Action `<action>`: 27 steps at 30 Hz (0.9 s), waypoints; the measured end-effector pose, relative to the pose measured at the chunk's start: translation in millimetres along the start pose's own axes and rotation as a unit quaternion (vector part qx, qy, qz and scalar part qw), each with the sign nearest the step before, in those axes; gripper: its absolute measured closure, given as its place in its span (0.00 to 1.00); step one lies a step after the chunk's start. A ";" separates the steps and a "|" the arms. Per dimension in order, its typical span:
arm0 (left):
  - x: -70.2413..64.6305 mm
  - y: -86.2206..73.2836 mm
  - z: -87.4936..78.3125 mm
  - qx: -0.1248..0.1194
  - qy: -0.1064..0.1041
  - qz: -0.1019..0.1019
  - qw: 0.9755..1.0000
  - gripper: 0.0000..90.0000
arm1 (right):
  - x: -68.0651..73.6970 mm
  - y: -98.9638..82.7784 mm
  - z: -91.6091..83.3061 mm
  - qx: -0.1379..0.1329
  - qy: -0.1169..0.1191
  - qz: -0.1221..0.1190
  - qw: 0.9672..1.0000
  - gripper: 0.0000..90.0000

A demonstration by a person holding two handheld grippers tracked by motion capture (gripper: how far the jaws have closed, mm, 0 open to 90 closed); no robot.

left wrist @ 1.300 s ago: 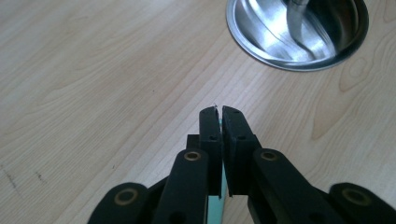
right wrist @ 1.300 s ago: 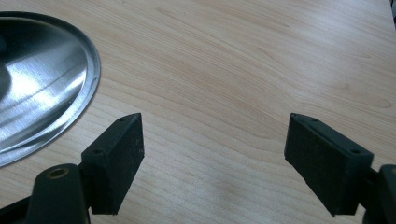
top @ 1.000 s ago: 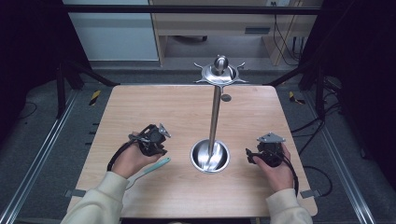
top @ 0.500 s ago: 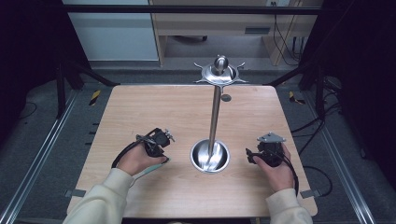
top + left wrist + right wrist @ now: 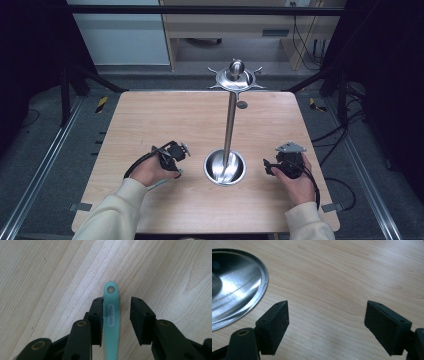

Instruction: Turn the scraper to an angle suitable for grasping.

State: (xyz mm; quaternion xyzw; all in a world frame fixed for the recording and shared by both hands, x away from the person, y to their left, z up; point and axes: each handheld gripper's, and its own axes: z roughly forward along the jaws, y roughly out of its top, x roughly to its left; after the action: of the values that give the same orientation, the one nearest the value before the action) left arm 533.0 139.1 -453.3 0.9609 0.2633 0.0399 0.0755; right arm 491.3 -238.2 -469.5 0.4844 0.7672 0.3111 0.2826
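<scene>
A mint-green handle [image 5: 111,315] is seen lying flat on the wooden table [image 5: 165,120] between the just-closing, not yet clamped jaws of the left gripper [image 5: 116,320], touching one pad, while the right gripper [image 5: 325,325] is held wide open beside the steel stand [image 5: 226,165].

High view overhead facing forward over the table [image 5: 150,115], claw views close above its wood.

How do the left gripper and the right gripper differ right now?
The left gripper has a mint green handle between its jaws, which have just been closing, one pad touching it; the right gripper has nothing between its jaws. The left's jaws stand narrower, the right's wide. Both point at the wooden table.
</scene>
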 end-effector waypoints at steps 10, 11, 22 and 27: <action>6.0 -1.1 5.4 0.004 -0.008 -0.009 1.000 0.73 | -0.3 -0.1 -0.6 -0.001 0.001 0.002 1.000 0.22; 5.9 -1.2 6.3 0.004 -0.008 -0.010 1.000 0.73 | -0.3 -0.1 -0.6 -0.001 0.001 0.002 1.000 0.22; 6.2 0.4 8.2 0.011 -0.008 -0.005 1.000 0.78 | -0.9 -0.3 -1.3 -0.001 0.000 0.005 1.000 0.22; 7.7 -1.2 8.8 0.009 -0.010 -0.006 1.000 0.81 | -1.2 -0.4 -1.3 -0.001 0.001 0.005 1.000 0.22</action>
State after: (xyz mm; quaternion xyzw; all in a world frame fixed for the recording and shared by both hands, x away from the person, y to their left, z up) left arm 540.1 143.0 -461.9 0.9603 0.2688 0.0277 0.0698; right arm 490.6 -239.8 -468.8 0.4874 0.7649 0.3137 0.2811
